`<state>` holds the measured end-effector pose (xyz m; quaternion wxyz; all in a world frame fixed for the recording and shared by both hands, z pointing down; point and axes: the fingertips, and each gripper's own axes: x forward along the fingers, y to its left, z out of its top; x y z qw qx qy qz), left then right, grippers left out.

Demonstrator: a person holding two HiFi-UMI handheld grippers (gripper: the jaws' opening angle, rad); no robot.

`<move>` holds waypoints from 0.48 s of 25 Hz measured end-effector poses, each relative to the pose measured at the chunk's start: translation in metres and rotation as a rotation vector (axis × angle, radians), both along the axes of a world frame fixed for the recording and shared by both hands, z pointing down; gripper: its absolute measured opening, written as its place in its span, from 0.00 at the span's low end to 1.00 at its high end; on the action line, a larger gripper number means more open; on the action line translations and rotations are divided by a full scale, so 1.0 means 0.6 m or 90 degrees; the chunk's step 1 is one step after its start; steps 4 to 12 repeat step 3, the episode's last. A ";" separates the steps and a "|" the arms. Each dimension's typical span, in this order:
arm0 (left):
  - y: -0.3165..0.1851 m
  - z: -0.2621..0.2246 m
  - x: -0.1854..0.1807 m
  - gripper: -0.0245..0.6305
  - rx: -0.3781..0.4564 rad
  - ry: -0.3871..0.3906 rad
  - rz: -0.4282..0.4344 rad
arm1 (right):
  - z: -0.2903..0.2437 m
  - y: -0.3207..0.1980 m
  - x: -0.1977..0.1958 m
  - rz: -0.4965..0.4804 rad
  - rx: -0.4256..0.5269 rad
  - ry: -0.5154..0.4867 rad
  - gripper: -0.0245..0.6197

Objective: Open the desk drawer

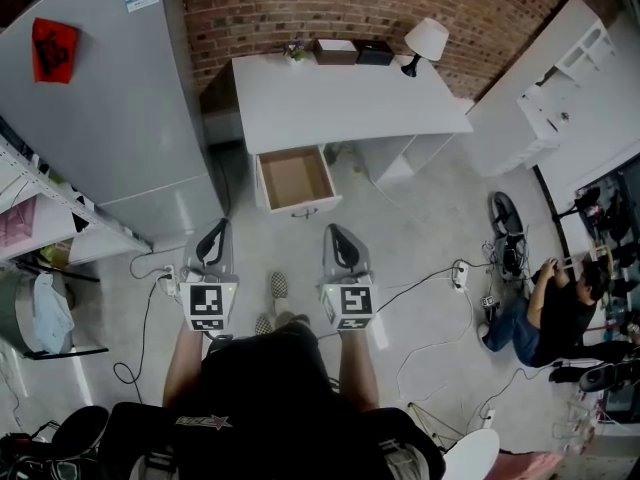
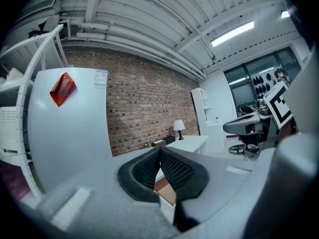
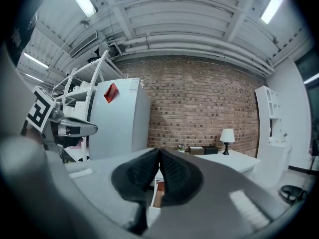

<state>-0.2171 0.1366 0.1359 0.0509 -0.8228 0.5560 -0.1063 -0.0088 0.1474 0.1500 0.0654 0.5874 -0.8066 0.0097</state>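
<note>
The white desk (image 1: 350, 103) stands against the brick wall. Its left drawer (image 1: 296, 180) is pulled out, showing a bare brown inside and a small handle on its white front (image 1: 305, 210). My left gripper (image 1: 213, 240) and right gripper (image 1: 341, 243) hang side by side over the floor, short of the drawer front and apart from it. Both are shut with nothing between the pads. In the left gripper view the black fingertips (image 2: 160, 151) meet at their tips, with the drawer (image 2: 164, 188) seen behind them. The right gripper (image 3: 159, 152) also has its tips touching.
A tall grey fridge (image 1: 110, 108) stands left of the desk. A lamp (image 1: 424, 42) and two boxes (image 1: 352, 52) sit on the desk's back edge. Cables and power strips (image 1: 460, 276) trail over the floor at right, where a person (image 1: 550, 313) sits. White shelving (image 1: 545, 88) stands far right.
</note>
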 end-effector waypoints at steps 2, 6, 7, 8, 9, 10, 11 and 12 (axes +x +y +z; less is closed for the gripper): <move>-0.001 -0.002 -0.004 0.05 0.001 0.000 -0.001 | -0.002 -0.002 -0.004 -0.001 0.002 0.000 0.05; -0.002 -0.002 -0.006 0.05 0.002 -0.001 -0.002 | -0.003 -0.003 -0.005 -0.001 0.003 0.000 0.05; -0.002 -0.002 -0.006 0.05 0.002 -0.001 -0.002 | -0.003 -0.003 -0.005 -0.001 0.003 0.000 0.05; -0.002 -0.002 -0.006 0.05 0.002 -0.001 -0.002 | -0.003 -0.003 -0.005 -0.001 0.003 0.000 0.05; -0.002 -0.002 -0.006 0.05 0.002 -0.001 -0.002 | -0.003 -0.003 -0.005 -0.001 0.003 0.000 0.05; -0.002 -0.002 -0.006 0.05 0.002 -0.001 -0.002 | -0.003 -0.003 -0.005 -0.001 0.003 0.000 0.05; -0.002 -0.002 -0.006 0.05 0.002 -0.001 -0.002 | -0.003 -0.003 -0.005 -0.001 0.003 0.000 0.05; -0.002 -0.002 -0.006 0.05 0.002 -0.001 -0.002 | -0.003 -0.003 -0.005 -0.001 0.003 0.000 0.05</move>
